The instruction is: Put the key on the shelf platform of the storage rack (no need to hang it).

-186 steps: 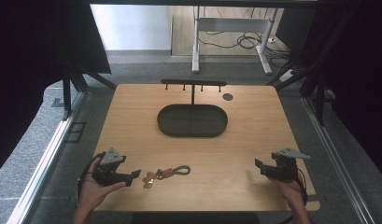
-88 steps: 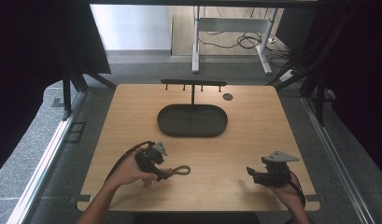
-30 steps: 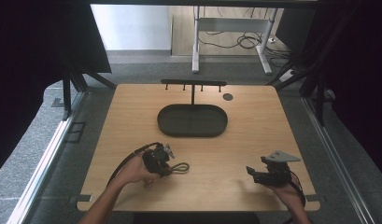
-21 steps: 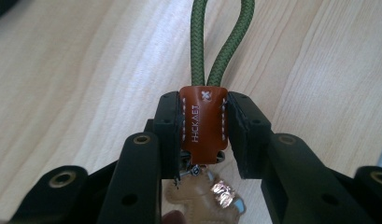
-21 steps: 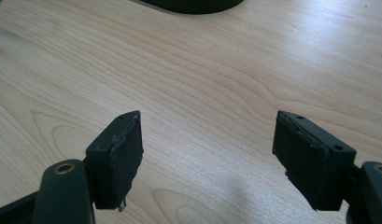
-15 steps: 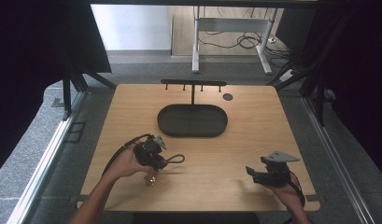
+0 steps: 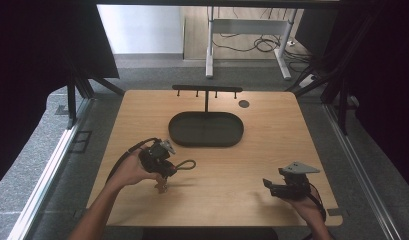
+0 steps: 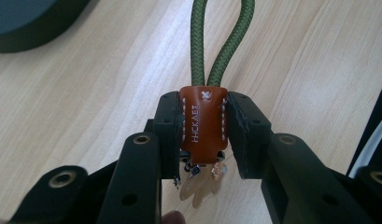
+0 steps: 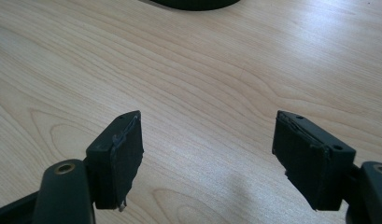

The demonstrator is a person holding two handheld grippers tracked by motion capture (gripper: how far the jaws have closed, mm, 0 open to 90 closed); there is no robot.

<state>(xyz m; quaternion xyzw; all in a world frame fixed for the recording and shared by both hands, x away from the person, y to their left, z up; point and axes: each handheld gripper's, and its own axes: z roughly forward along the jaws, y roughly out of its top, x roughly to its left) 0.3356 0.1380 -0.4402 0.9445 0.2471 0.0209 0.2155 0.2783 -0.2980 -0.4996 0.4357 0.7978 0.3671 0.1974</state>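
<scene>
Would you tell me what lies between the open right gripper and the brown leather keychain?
Bare wooden table in the high view, from the right gripper to the brown leather keychain.

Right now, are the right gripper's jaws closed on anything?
No, the right gripper has its jaws wide apart over the bare light wooden table.

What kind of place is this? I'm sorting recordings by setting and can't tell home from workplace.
Probably a lab or test workspace, not a home: a bare wooden table boxed in by dark curtains, grey carpet with floor rails, and a desk frame with loose cables behind it.
</scene>
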